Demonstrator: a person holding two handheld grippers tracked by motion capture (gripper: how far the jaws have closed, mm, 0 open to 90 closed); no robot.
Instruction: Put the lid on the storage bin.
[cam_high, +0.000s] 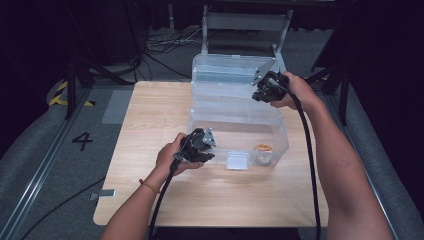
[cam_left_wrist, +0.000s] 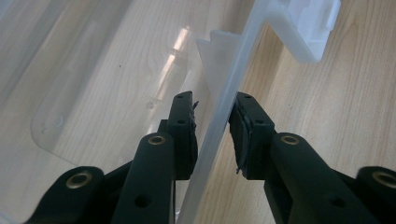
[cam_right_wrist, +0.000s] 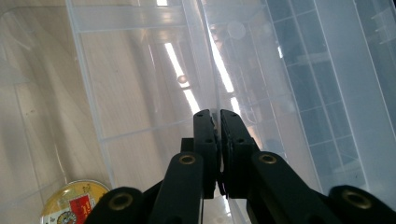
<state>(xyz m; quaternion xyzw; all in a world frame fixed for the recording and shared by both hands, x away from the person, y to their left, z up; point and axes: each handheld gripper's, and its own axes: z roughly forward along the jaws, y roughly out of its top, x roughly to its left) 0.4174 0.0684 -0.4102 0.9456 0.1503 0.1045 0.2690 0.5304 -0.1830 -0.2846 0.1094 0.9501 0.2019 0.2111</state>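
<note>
High view: clear plastic storage box (cam_high: 235, 131) sits mid-tabletop (cam_high: 150, 125), its hinged lid (cam_high: 227, 75) standing up at the box's far side. My left gripper (cam_high: 202, 145) is at the box's near-left corner; my right gripper (cam_high: 267, 87) is up at the lid's right edge. A small round tin (cam_high: 263, 149) w/ yellow-red label lies inside the box, near its front-right corner, just behind the white front latch (cam_high: 238, 161).

Left gripper view: fingers (cam_left_wrist: 184, 135) straddle the box's thin front wall (cam_left_wrist: 219, 121), one inside, one outside. The outer pad looks to touch the rim; the inner one shows a small gap, so I'd call it a loose brace, not a firm clamp. The latch (cam_left_wrist: 308, 28) shows further along the rim.

Right gripper view: fingers (cam_right_wrist: 205, 140) fully closed, pinching the lid's thin edge (cam_right_wrist: 212, 81) btwn the pads. The tin (cam_right_wrist: 74, 203) shows below, thru the box floor.

Handling, my read: box is light, near-empty, so it'll skid on the wood unless braced. Walls are thin and flexy, slick plastic; a pinch can slip off. Best holds are the thickened rim and lid edge, close to corners where it's stiffest. The hinge probably won't like twisting, so I'd swing the lid square and gently.
</note>
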